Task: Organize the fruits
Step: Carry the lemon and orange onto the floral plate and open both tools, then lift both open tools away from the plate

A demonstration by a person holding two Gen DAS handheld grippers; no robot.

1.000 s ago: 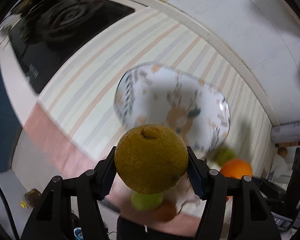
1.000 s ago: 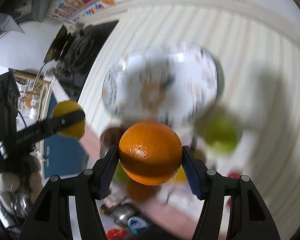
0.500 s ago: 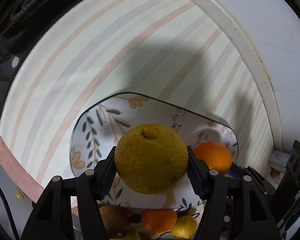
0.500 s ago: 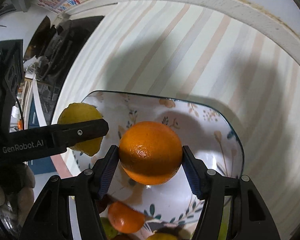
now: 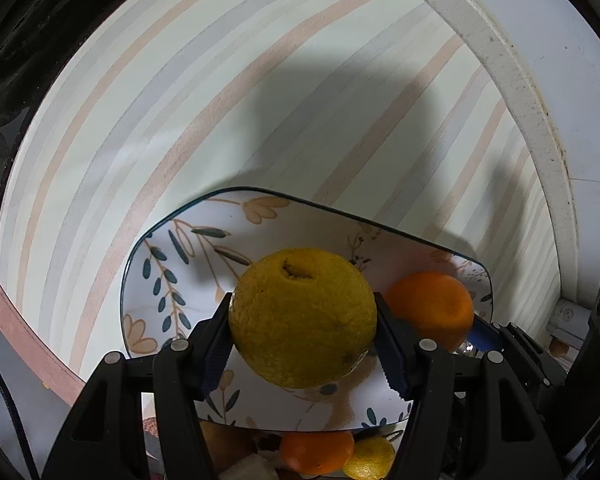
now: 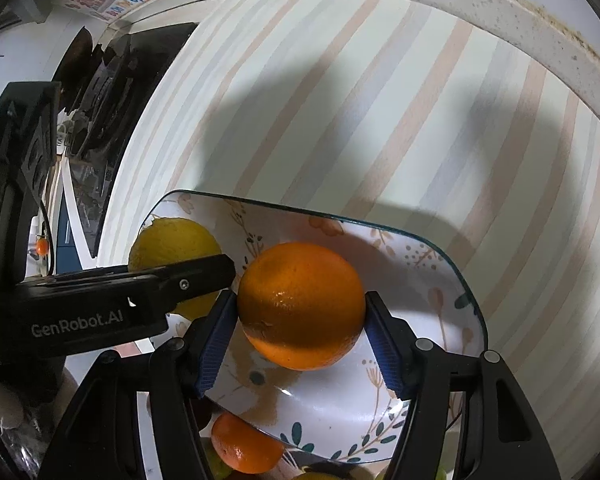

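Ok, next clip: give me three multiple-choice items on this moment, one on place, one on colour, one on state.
1. Where are the two held fruits?
A. Over the floral plate
B. Over the stove
C. On the striped cloth

2. What colour is the fruit in the left gripper?
A. Red
B. Yellow
C. Purple

3. What is the right gripper's state?
A. Wide open and empty
B. Fully shut, empty
C. Shut on the orange

Answers:
1. A: both wrist views show the floral plate beneath the fruits.
2. B: the left gripper holds a yellow citrus.
3. C: the right gripper's blue pads press both sides of the orange.
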